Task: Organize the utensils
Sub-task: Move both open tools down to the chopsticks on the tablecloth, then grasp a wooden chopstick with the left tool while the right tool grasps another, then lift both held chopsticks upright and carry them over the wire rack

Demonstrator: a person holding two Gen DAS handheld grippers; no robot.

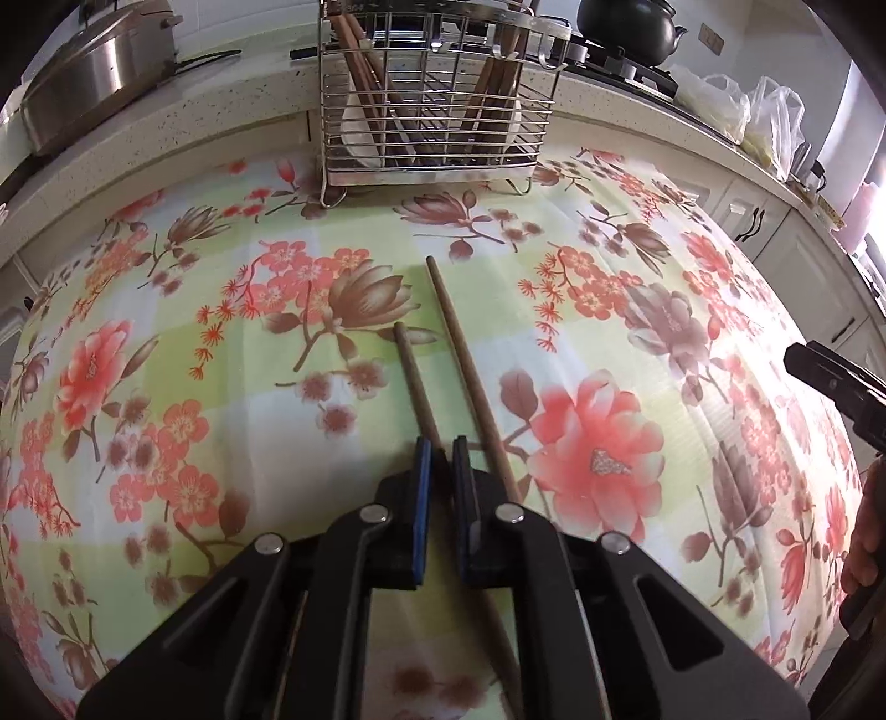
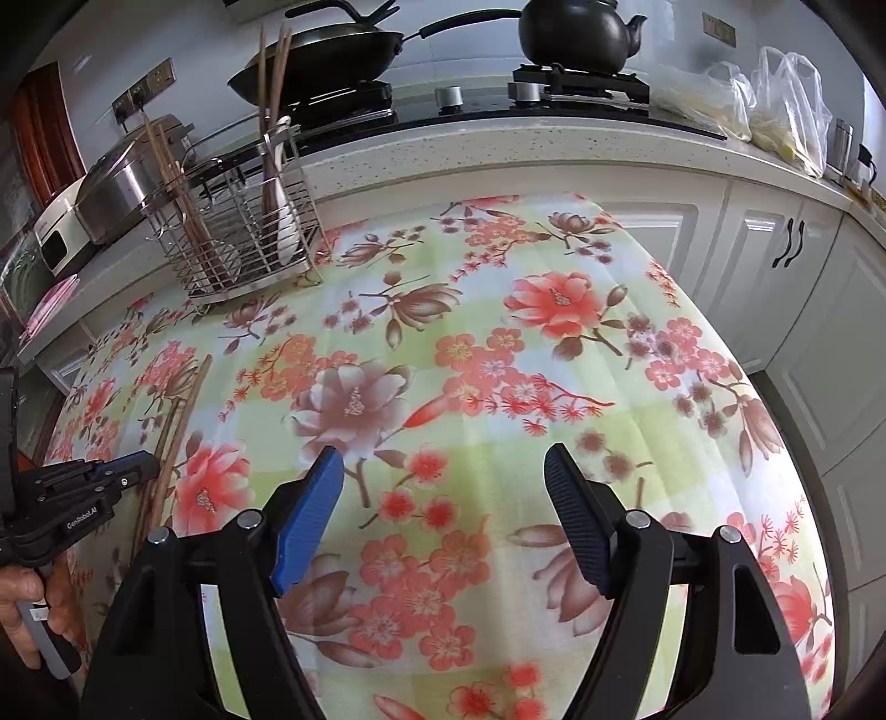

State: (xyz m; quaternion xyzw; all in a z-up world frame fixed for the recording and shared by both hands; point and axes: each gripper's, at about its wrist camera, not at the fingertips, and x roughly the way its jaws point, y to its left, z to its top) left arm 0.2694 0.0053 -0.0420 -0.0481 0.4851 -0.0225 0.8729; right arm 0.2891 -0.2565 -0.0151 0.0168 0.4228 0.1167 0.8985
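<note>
Two brown wooden chopsticks lie on the floral tablecloth. In the left wrist view my left gripper [image 1: 441, 451] is nearly shut around the shorter-looking left chopstick [image 1: 412, 376], which runs between its blue pads. The longer chopstick [image 1: 459, 343] passes just right of the right finger. A wire utensil rack [image 1: 432, 94] holding several chopsticks and a white spoon stands at the table's far edge. In the right wrist view my right gripper [image 2: 443, 471] is open and empty above the cloth. The left gripper [image 2: 130, 468] and both chopsticks [image 2: 177, 437] show at the far left there.
The rack [image 2: 243, 232] sits at the table's back left. Behind it a counter [image 2: 498, 149] carries a steel pot [image 2: 122, 183], a wok [image 2: 321, 55], a black kettle [image 2: 576, 33] and plastic bags [image 2: 775, 105]. White cabinets [image 2: 786, 277] stand right of the table.
</note>
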